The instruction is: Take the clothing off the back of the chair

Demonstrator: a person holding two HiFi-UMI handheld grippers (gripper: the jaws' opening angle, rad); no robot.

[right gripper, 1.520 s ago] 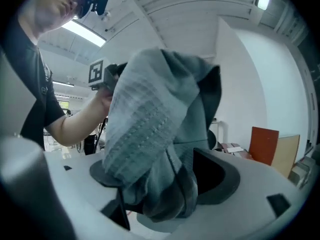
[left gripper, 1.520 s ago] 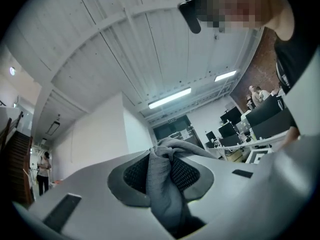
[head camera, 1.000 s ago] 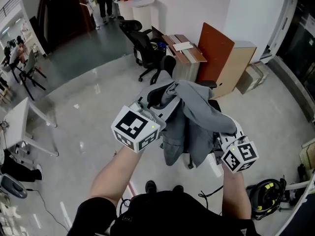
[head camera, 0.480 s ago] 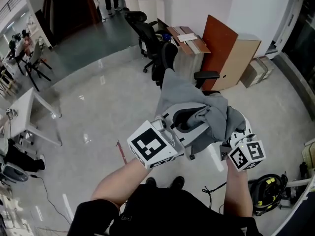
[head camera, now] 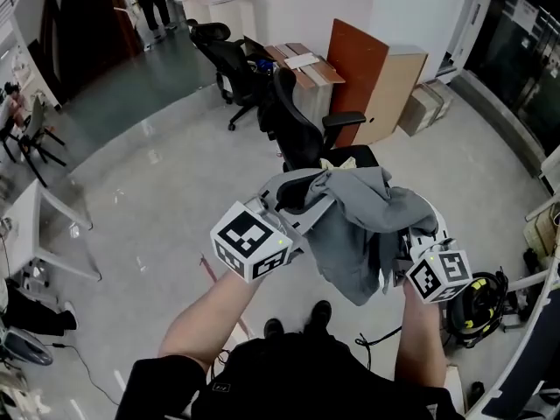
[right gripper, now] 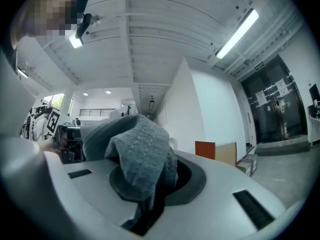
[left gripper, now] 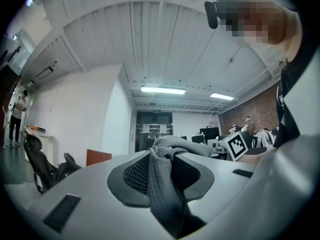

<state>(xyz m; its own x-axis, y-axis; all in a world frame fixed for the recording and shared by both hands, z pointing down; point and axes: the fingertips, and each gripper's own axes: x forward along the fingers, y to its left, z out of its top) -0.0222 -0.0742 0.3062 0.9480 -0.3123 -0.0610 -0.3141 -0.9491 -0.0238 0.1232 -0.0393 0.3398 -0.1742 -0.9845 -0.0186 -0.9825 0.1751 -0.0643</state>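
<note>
Both the left tongs [head camera: 300, 198] and right tongs [head camera: 404, 237] are clenched on folds of the garment [head camera: 359, 234]. It now hangs between them, just before the chair [head camera: 293, 112], whose back is bare where cloth draped a moment ago: removal looks done. Behind the chair stand a second chair [head camera: 223, 51] and a board [head camera: 357, 51]; only the chair's armrest [head camera: 346, 119] lies close to the cloth.

Glossy pale grey floor [head camera: 157, 191], white walls [head camera: 297, 3]; orange-brown board [head camera: 357, 59] leaning beside a wooden desk [head camera: 297, 64]; white table [head camera: 31, 208] at left; strip lights [left gripper: 162, 90] glowing overhead.
</note>
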